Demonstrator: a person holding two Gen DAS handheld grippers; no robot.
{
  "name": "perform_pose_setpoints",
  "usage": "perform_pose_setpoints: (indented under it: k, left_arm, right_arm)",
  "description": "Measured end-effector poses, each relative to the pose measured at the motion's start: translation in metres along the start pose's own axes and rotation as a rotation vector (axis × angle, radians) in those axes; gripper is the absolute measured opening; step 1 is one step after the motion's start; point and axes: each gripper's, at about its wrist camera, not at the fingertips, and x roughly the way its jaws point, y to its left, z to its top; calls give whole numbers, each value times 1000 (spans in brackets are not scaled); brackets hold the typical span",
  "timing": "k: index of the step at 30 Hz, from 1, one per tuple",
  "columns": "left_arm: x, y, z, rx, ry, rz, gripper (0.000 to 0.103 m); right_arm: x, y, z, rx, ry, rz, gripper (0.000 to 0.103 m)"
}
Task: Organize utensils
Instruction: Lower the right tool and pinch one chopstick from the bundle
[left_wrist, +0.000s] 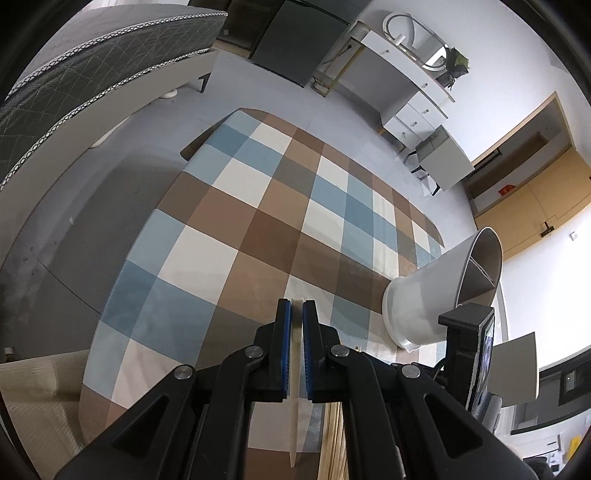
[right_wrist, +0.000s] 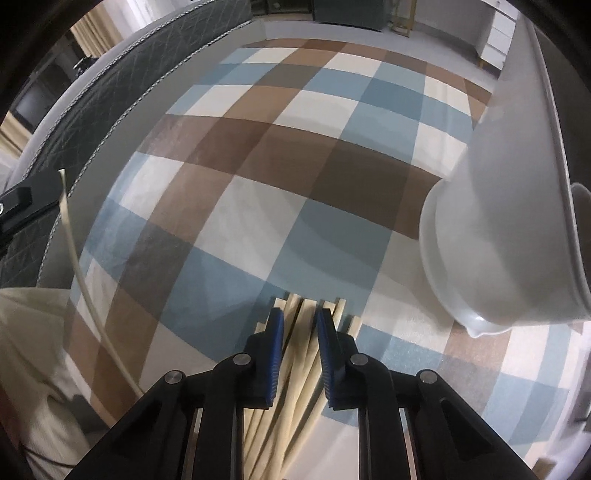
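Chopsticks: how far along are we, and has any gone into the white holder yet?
Nothing shows as done: the part of the white holder's divided mouth that is in view holds no chopstick. In hand: the left gripper is shut on one chopstick, lifted off the checked rug. The right gripper hangs open over the chopstick pile, which is left to move.

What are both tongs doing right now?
Left tongs: closed on one chopstick.
Right tongs: open, empty, over the chopstick pile.
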Motion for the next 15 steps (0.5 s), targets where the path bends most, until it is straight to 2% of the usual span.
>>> perform_pose_setpoints:
  k: [2, 7, 10, 15]
  left_arm:
    - [-1, 1, 0, -1, -1, -1, 2]
    - [-3, -5, -1, 26, -11, 6, 2]
    - [-6, -12, -3, 65, -25, 13, 2]
    - [-15, -30, -12, 151, -28, -3, 2]
  right_arm:
    - [-1, -1, -1, 11, -9, -13, 6]
    - [-3, -5, -5, 51, -46, 11, 6]
    - [-20, -10, -15, 83, -121, 36, 6]
    - [-66, -21, -40, 129, -312, 78, 6]
